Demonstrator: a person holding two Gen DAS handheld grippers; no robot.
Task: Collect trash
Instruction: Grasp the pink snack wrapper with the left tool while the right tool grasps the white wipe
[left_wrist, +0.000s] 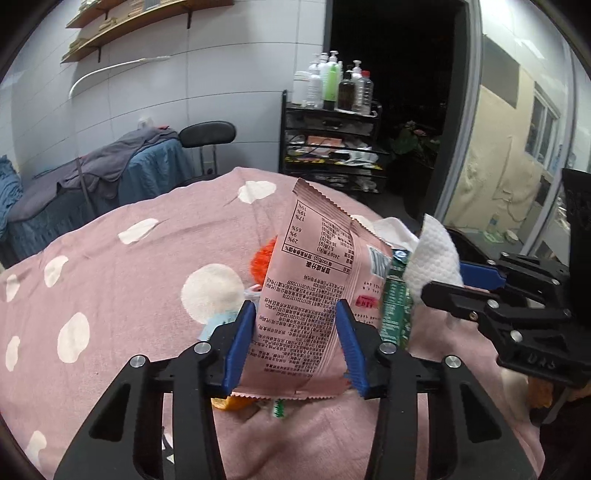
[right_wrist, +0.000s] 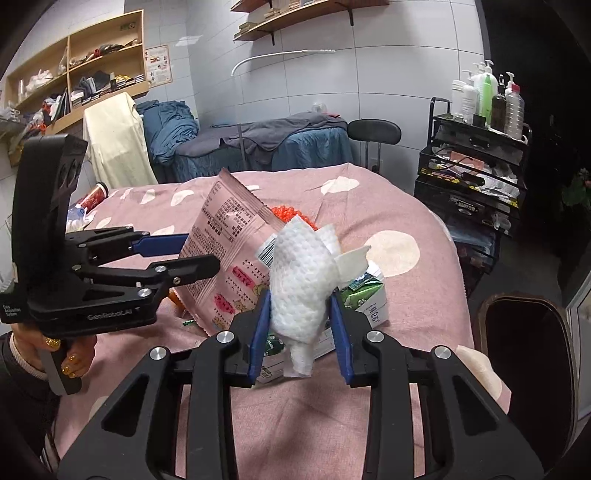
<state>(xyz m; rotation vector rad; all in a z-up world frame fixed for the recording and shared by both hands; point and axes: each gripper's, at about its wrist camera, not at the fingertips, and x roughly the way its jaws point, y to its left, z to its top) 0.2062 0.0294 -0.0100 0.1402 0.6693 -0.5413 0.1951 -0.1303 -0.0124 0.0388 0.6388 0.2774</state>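
Pink wrapper (left_wrist: 310, 295) is being pinched by left tongs (left_wrist: 295, 343), tissue (right_wrist: 301, 284) by right tongs (right_wrist: 299, 336). Carton (right_wrist: 364, 299) behind right tongs is likely being snagged; the limp, edge-held wrapper risks being dropped before the bin (right_wrist: 528, 373) at right.

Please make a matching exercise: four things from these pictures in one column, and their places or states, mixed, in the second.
1. pink wrapper
2. white tissue
3. green carton
4. dark bin

a. on the bed, beside the tissue
b. between the right hand-held gripper's pads
c. on the floor, right of the bed
d. between the left hand-held gripper's pads

Pairs: 1-d, 2-b, 3-a, 4-c
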